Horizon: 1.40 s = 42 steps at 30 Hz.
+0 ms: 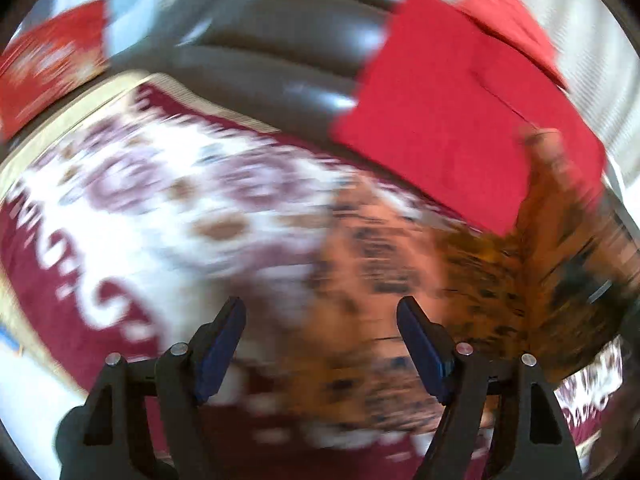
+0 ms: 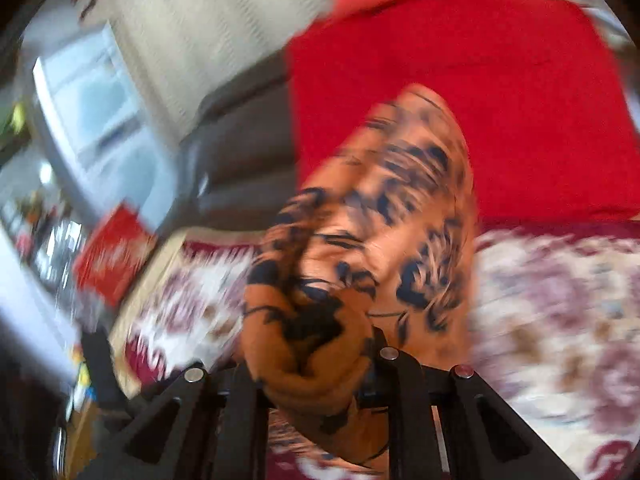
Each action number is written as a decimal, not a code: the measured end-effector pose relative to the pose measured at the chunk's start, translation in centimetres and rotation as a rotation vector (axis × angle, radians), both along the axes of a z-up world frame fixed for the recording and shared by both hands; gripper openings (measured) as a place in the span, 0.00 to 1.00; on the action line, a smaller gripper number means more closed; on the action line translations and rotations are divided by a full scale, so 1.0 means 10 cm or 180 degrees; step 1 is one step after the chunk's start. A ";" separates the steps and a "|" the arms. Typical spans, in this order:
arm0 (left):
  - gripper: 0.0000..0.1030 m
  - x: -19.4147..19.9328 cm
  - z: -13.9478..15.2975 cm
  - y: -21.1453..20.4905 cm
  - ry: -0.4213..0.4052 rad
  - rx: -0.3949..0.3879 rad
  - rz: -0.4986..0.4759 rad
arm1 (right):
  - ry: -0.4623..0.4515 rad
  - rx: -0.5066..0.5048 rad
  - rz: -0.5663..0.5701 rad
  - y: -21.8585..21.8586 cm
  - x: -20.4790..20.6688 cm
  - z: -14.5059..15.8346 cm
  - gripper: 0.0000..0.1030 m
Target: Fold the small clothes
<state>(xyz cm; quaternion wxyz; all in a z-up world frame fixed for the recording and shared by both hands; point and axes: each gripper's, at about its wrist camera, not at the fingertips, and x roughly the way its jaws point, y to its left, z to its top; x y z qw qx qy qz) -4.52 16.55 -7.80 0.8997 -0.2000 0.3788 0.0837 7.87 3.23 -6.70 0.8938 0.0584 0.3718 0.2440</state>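
Note:
An orange garment with black markings (image 1: 460,280) lies on the patterned rug, ahead and right of my left gripper (image 1: 320,320), which is open and empty just above it. In the right wrist view the same orange garment (image 2: 384,216) is bunched between the fingers of my right gripper (image 2: 316,364), which is shut on it and holds it up. Both views are motion-blurred.
A maroon and white patterned rug (image 1: 160,200) covers the floor. A dark leather sofa (image 1: 280,48) stands behind, with a red cloth (image 1: 460,112) draped over it; the red cloth also shows in the right wrist view (image 2: 460,80). A red box (image 2: 112,256) sits at the left.

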 end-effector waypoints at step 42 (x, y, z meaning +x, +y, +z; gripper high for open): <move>0.23 0.70 -0.28 -0.39 0.0434 -0.0226 -0.0754 | 0.0670 0.0614 -0.0126 -0.90 -0.35 -0.71 0.89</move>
